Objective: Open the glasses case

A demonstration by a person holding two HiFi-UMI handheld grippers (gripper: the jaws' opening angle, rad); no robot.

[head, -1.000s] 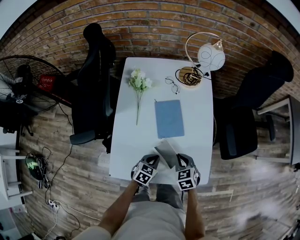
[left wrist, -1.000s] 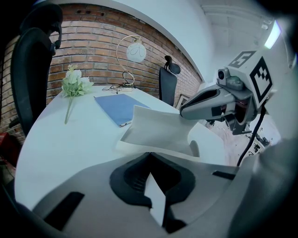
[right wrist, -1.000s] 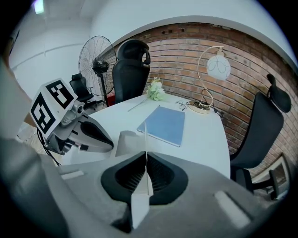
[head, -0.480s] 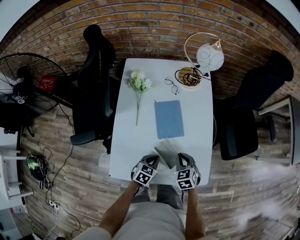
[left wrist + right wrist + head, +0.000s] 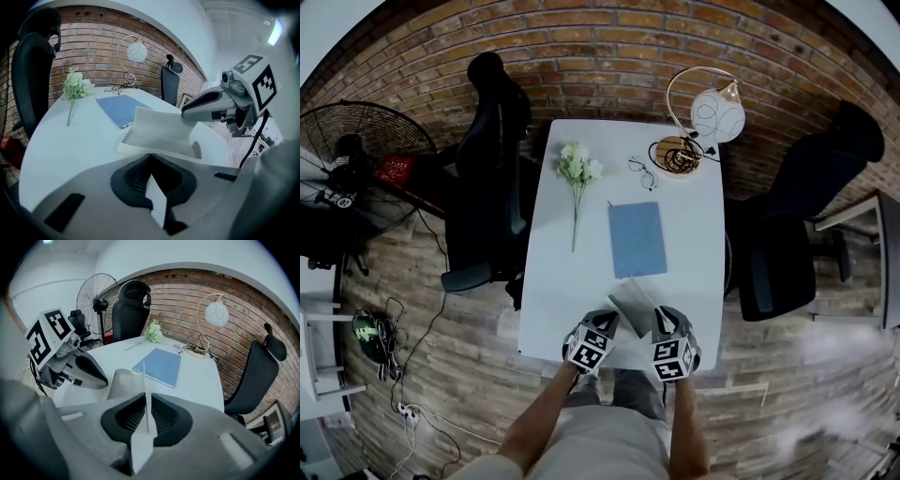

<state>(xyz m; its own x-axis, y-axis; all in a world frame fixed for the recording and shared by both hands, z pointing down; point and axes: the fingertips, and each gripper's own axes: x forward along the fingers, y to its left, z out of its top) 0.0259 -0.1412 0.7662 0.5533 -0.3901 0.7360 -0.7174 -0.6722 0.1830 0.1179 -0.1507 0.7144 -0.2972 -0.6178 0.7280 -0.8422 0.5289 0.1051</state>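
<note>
Now the pale grey, flat-folding glasses case (image 5: 633, 300), just on the person's side of the blue notebook (image 5: 637, 237), has one thin flap pinched by the left gripper (image 5: 612, 321), another by the right gripper (image 5: 660, 319), whose jaws have just eased open slightly.

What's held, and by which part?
The glasses case, by both: left gripper pinches its near edge, right gripper its thin upright flap, jaws just opened slightly.
</note>
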